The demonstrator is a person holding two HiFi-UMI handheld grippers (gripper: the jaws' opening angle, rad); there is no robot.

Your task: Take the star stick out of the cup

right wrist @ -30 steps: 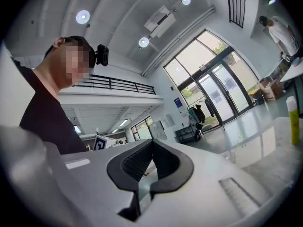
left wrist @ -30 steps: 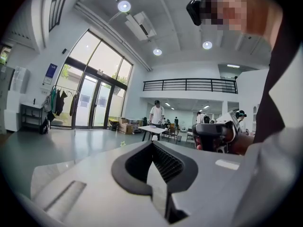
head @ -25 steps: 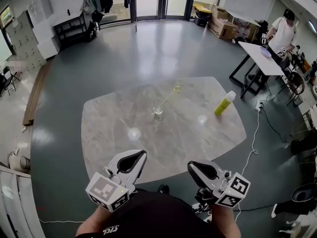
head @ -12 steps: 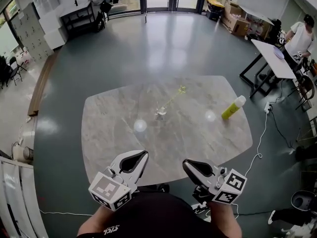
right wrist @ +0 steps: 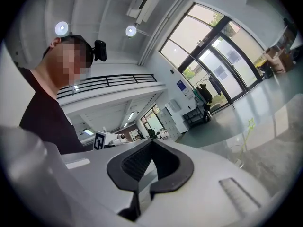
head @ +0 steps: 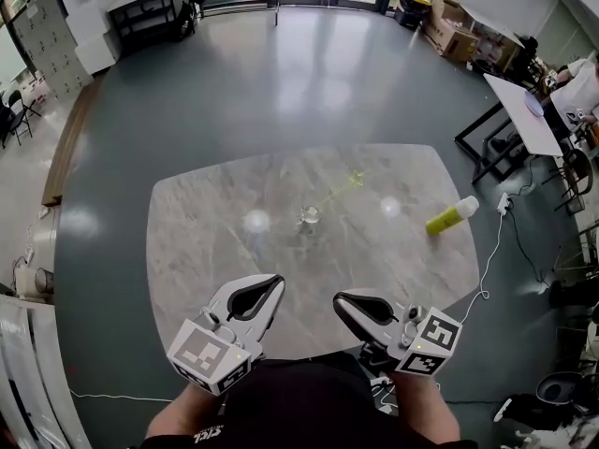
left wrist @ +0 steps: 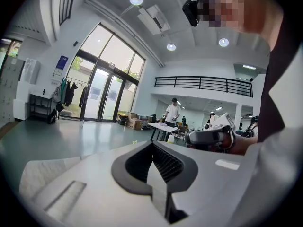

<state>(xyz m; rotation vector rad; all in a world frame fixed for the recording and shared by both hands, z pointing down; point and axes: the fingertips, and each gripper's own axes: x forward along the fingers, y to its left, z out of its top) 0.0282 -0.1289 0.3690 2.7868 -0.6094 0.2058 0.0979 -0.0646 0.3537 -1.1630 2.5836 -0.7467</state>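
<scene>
At 6 o'clock the left tongs [head: 277, 279] and right tongs [head: 338, 297] hover over the near rim of the grey marble table [head: 201, 251], both closed on nothing. At the table's centre the cup [head: 308, 218] holds the star stick [head: 339, 192], which leans toward 2 o'clock. A yellow bottle [head: 451, 216] sits at 3. Glossy floor [head: 281, 92] runs to cardboard boxes [head: 454, 28] at 1. Since a second ago the tongs have stayed shut and the stick has stayed in the cup.
</scene>
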